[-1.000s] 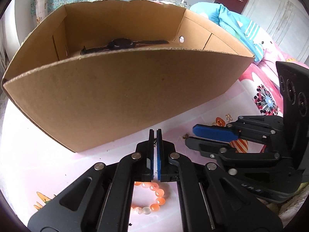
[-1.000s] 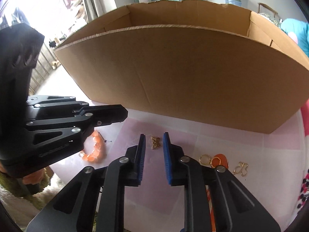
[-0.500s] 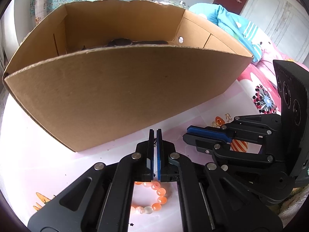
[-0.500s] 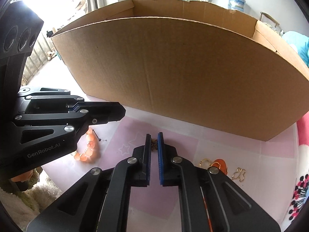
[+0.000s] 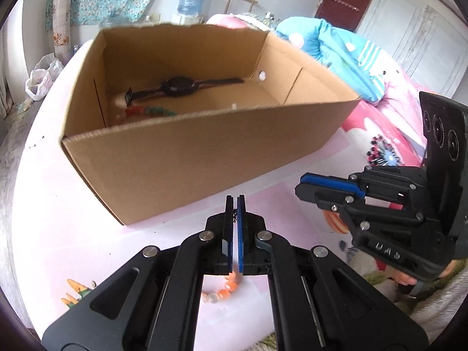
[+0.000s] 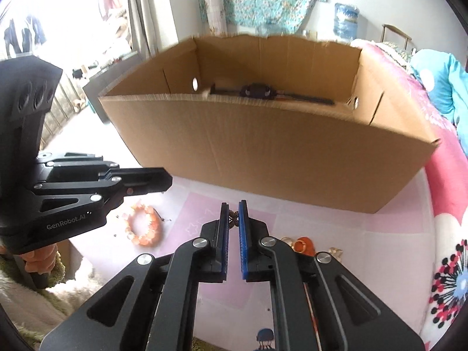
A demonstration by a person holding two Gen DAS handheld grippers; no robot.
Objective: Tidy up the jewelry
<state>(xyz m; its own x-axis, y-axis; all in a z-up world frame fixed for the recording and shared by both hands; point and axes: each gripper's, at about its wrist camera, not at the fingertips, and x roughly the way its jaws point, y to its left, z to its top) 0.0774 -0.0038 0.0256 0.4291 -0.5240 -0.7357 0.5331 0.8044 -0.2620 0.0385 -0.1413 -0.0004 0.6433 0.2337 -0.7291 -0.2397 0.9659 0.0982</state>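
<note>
We are clenching a tiny charm [image 5: 235, 218] in the left gripper [image 5: 235, 204] and a butterfly earring [image 6: 233, 219] in the right gripper [image 6: 233, 209], short of the box [image 6: 263, 152]; either thin pinch risks slipping onto the bed's pink sheet [image 6: 307, 219].

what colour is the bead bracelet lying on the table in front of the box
Orange, with some paler peach beads. The bracelet shows best in the right wrist view.

My black fingers carry blue pads [image 6: 242, 242]. Between them sits a bronze-brown butterfly charm [image 6: 233, 220]. Ahead stands a plain tan cardboard box [image 6: 263, 152]; left of my fingers lies an orange-and-white bead bracelet [image 6: 144, 225] on pale pink sheeting [image 6: 321, 222].
</note>
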